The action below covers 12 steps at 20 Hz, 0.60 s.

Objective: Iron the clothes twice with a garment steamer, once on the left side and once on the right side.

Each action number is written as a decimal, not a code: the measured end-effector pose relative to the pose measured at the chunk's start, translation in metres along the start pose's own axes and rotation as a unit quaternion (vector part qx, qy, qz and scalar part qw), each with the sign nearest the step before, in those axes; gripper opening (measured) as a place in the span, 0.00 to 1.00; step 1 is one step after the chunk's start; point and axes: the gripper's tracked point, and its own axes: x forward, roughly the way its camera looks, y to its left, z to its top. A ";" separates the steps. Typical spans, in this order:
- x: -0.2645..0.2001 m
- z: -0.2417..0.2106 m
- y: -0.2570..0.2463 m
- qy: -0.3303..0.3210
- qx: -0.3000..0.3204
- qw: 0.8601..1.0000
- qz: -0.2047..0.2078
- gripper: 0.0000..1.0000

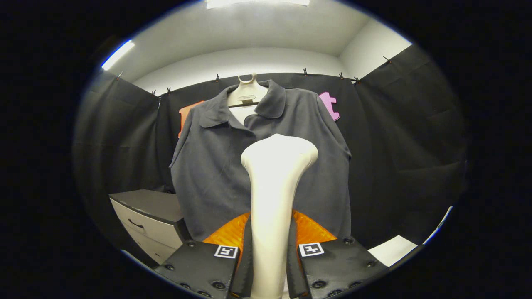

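Observation:
A dark grey polo shirt (216, 166) hangs on a white hanger (246, 93) in front of the black cloth wall. A cream garment steamer (274, 182) stands upright between my fingers, its wide head raised in front of the shirt's middle, slightly right of the placket. My gripper (269, 249) is shut on the steamer's handle, with both fingers pressing its sides. How far the steamer head is from the fabric cannot be told.
A low cabinet with white drawers and a dark top (149, 216) stands to the left of the shirt's hem. A white surface (392, 250) lies low on the right. Black cloth walls close off both sides.

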 end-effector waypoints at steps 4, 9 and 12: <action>0.031 0.032 -0.019 -0.023 -0.004 1.000 -0.011 0.39; 0.061 0.043 -0.025 -0.022 0.000 1.000 -0.009 0.39; 0.070 0.036 -0.028 -0.017 -0.005 1.000 -0.012 0.39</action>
